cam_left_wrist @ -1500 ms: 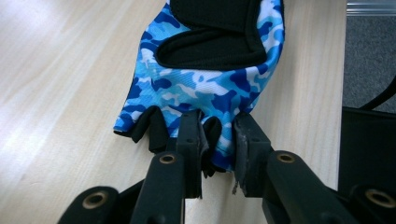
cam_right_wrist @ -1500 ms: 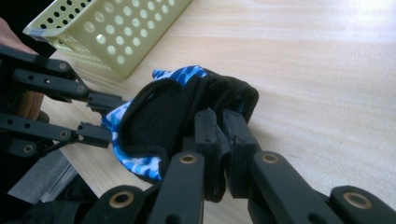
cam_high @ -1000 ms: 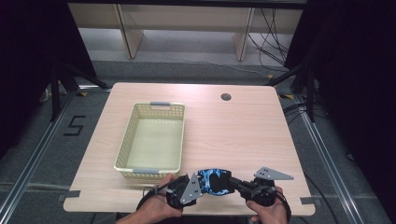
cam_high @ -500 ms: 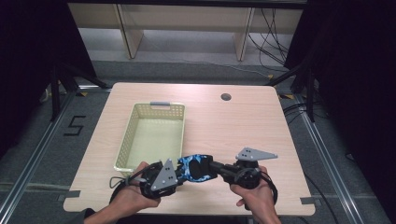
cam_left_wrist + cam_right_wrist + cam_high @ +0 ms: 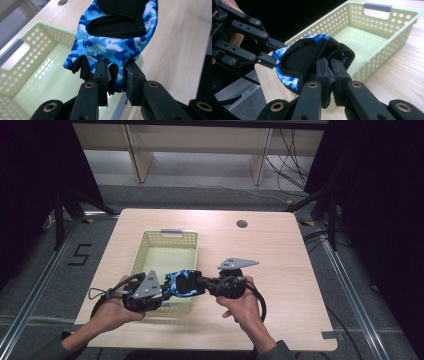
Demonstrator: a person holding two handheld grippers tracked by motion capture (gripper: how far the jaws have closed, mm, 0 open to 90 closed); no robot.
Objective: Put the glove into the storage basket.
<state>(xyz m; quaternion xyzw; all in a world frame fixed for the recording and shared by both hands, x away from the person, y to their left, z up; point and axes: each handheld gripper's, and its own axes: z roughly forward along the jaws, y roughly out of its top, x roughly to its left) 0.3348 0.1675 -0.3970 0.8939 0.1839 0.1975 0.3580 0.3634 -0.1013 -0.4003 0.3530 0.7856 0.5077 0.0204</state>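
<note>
A blue camouflage fingerless glove point(image 5: 181, 282) with black palm and cuff hangs stretched between both grippers, over the near right corner of a pale green perforated basket point(image 5: 150, 251). My left gripper point(image 5: 167, 290) is shut on the glove's point(image 5: 112, 47) finger end, its black jaws pinching the fabric. My right gripper point(image 5: 202, 283) is shut on the black cuff of the glove point(image 5: 304, 60). In the right gripper view the left gripper point(image 5: 268, 61) reaches in from the left onto the blue edge, with the basket point(image 5: 372, 32) behind.
The basket has a grey handle point(image 5: 171, 231) at its far end and nothing inside. The light wood table point(image 5: 280, 245) has a dark round hole point(image 5: 242, 224) near its far edge. Metal floor rails run along both sides.
Both grippers, still holding the glove, have risen from the table's front edge and moved left and forward, bringing the glove over the basket's near corner.
</note>
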